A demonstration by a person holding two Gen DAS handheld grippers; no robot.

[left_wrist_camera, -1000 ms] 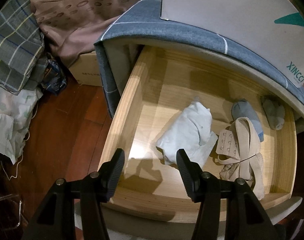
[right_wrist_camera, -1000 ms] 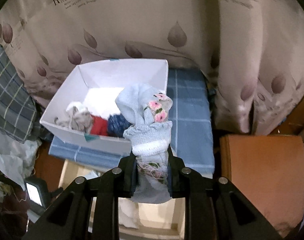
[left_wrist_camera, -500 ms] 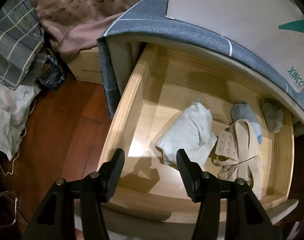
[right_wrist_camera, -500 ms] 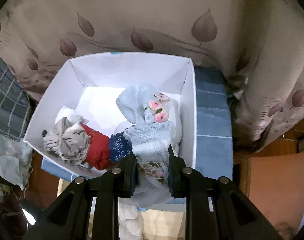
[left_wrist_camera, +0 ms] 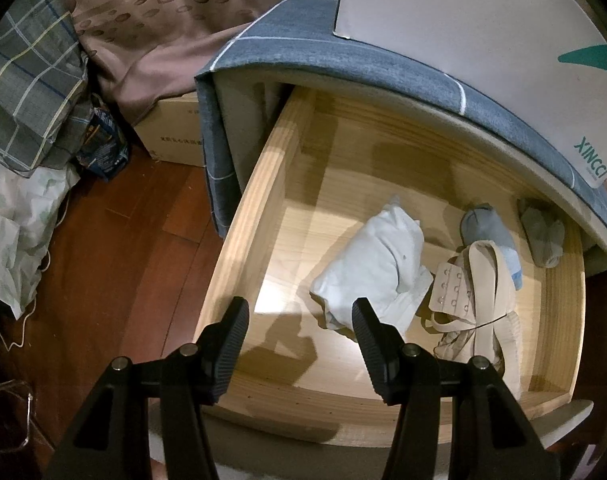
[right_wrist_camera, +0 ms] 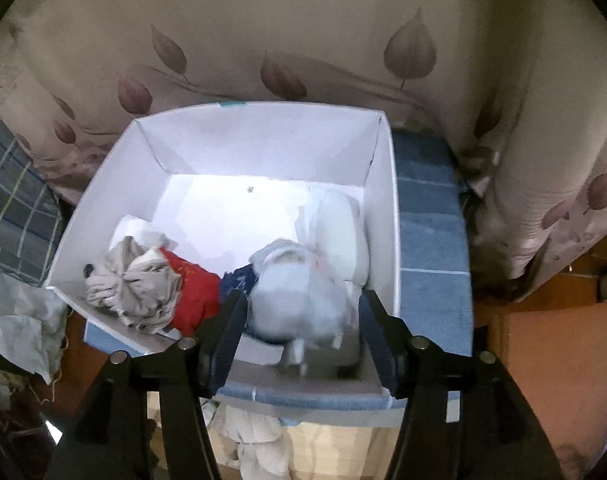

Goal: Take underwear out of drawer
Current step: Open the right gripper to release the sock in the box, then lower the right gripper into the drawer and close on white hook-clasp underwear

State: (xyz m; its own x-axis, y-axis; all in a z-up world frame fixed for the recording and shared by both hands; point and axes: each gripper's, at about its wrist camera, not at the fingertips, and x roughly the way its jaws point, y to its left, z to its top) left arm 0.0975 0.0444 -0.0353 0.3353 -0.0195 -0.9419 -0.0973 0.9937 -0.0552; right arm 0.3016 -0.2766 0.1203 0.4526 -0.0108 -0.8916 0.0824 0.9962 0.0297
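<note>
Left wrist view: we read "XINCCI" on the white box at 2 o'clock; the left gripper, jaws released, hovers over the wooden drawer holding white underwear and a beige bra.

Right wrist view: the right gripper, jaws released, frames a blurred pale-blue garment at the box's 5 o'clock corner.

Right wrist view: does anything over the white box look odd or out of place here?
Only the pale blue garment: it is motion-blurred between the open fingers of the right claw, apparently just let go above the white box. The grey, red and navy pieces lie bunched but inside. Nothing spilled or damaged.
</note>
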